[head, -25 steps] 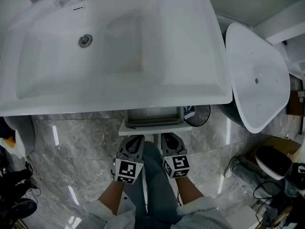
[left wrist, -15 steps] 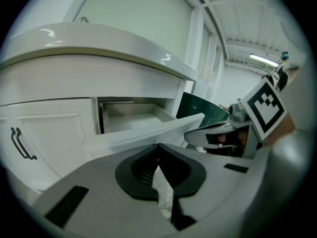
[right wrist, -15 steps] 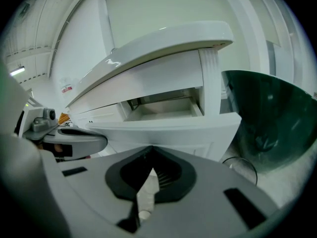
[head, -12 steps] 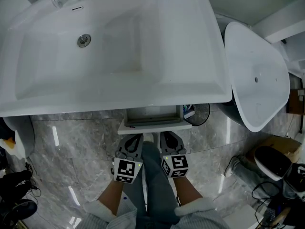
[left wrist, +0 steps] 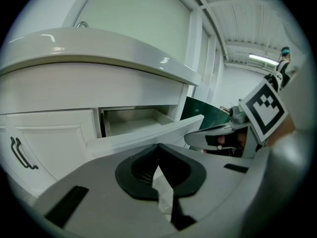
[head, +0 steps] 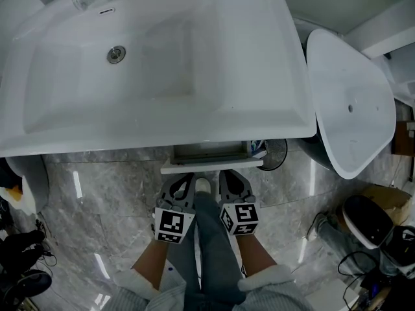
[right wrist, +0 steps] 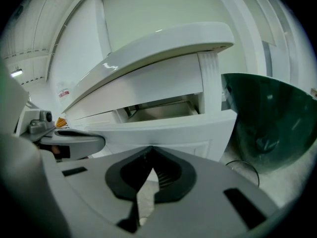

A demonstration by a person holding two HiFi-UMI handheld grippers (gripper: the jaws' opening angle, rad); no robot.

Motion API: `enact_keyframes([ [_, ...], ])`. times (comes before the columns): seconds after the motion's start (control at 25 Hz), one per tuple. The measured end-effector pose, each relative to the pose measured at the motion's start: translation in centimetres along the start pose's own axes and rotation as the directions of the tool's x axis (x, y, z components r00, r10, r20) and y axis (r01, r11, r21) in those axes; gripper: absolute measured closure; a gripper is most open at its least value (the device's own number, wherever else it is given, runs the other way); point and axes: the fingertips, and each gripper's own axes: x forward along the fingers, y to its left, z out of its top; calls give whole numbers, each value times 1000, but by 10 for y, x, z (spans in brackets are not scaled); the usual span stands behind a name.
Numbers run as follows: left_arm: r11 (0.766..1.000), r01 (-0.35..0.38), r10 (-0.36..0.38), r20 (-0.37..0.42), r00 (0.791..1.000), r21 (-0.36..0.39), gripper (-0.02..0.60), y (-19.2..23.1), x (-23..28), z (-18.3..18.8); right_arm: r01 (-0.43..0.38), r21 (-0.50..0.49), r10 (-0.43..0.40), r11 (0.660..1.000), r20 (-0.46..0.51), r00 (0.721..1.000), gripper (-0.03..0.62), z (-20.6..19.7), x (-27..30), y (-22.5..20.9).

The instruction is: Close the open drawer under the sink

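Under the big white sink (head: 162,57) a white drawer (head: 211,166) stands partly open, its front panel (left wrist: 148,135) sticking out a short way from the cabinet and its grey inside (right wrist: 163,110) showing. Both grippers are side by side right at that front panel. My left gripper (head: 186,176) is shut with nothing in it, its tip (left wrist: 158,147) up against the panel. My right gripper (head: 228,174) is also shut and empty, tip (right wrist: 151,148) close to the panel (right wrist: 163,130); whether it touches I cannot tell.
A white oval basin (head: 350,102) on a dark green bowl (right wrist: 267,123) stands to the right of the cabinet. A round wire basket (head: 271,155) sits beside the drawer. A cabinet door with a black handle (left wrist: 20,152) is at left. Bags and cables (head: 369,225) lie on the marble floor.
Both grippers have moved forward toward the cabinet, and the drawer has slid further in under the sink.
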Motion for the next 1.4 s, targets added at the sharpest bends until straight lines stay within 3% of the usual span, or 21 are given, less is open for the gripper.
enact_keyframes([
  [1.4,997,-58,55,62,997,54,566,36,34,35,-55,-74,58,996,42,997,585,40,43,-8],
])
